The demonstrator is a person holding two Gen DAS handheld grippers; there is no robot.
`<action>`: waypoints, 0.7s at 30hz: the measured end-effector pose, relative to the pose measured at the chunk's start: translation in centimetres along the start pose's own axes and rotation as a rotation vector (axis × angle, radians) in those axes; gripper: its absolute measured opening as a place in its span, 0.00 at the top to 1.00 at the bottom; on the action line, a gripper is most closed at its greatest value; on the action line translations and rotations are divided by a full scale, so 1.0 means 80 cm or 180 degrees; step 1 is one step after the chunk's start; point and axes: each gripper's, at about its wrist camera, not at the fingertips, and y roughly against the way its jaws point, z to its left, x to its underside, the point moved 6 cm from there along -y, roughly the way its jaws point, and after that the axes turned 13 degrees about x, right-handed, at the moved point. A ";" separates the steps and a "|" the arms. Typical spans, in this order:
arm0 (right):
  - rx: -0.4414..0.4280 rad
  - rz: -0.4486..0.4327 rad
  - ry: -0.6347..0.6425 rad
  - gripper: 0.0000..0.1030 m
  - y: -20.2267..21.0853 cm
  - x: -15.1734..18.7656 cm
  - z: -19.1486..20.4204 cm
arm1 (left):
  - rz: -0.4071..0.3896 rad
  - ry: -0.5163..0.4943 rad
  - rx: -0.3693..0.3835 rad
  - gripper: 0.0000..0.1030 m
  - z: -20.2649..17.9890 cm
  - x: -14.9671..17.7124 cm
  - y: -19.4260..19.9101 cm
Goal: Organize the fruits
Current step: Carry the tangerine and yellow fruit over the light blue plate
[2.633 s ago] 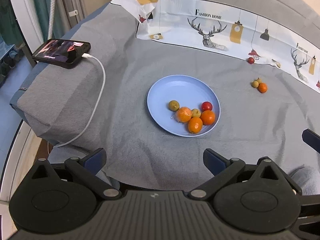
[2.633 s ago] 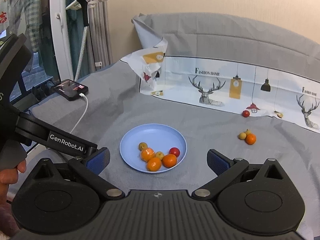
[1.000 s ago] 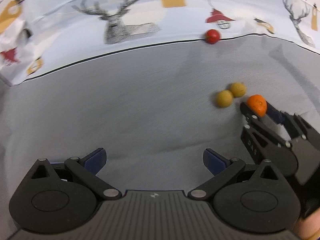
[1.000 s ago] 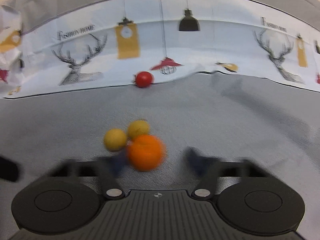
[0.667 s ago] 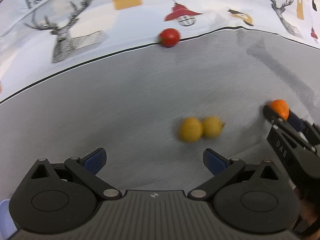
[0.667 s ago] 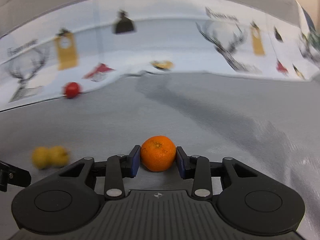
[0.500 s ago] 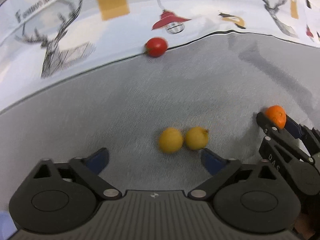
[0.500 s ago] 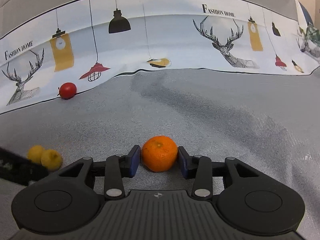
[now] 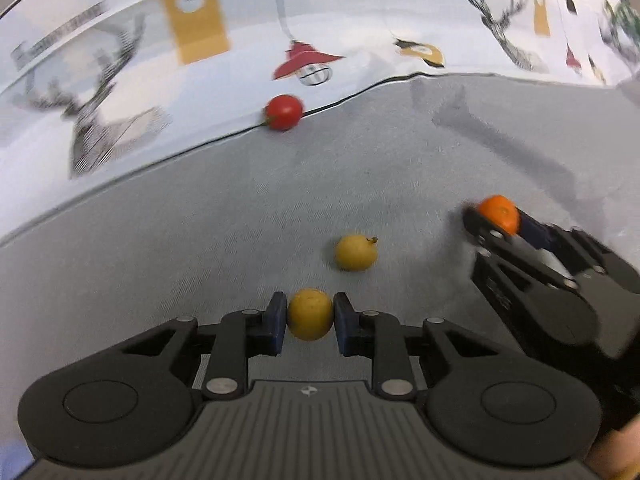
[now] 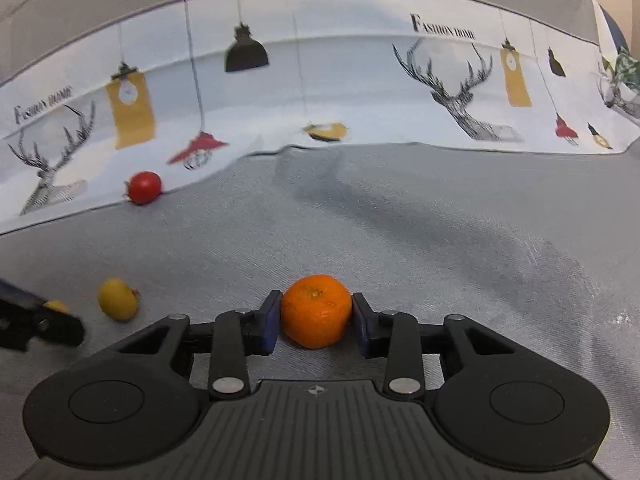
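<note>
- While the red fruit [image 9: 283, 111] lies loose by the printed sheet [image 9: 120, 80], your left gripper [image 9: 310, 322] fingers clamp one yellow fruit [image 9: 310, 314] on the bed [image 9: 160, 240].
- The other yellow fruit [image 9: 355, 252] waits (untouched).
- Right gripper [image 10: 316, 316] fingers are closing on the orange [image 10: 316, 310]; no plate shows.

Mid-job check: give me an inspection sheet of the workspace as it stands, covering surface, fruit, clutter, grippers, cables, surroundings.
Surface: grey cloth, wrinkled.
Job's things: yellow fruit in left gripper; orange in right gripper; second yellow fruit loose on the cloth; red fruit at the printed sheet's edge.
Clutter: nothing seen.
Grippers: left gripper shut on yellow fruit; right gripper fingers against the orange.
Cables: nothing seen.
Surroundings: printed sheet with deer and lamps behind.
</note>
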 end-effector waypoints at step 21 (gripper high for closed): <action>-0.1356 0.0880 0.0236 0.63 0.363 0.064 0.057 | -0.0122 0.0475 -0.0219 0.73 -0.001 0.283 0.317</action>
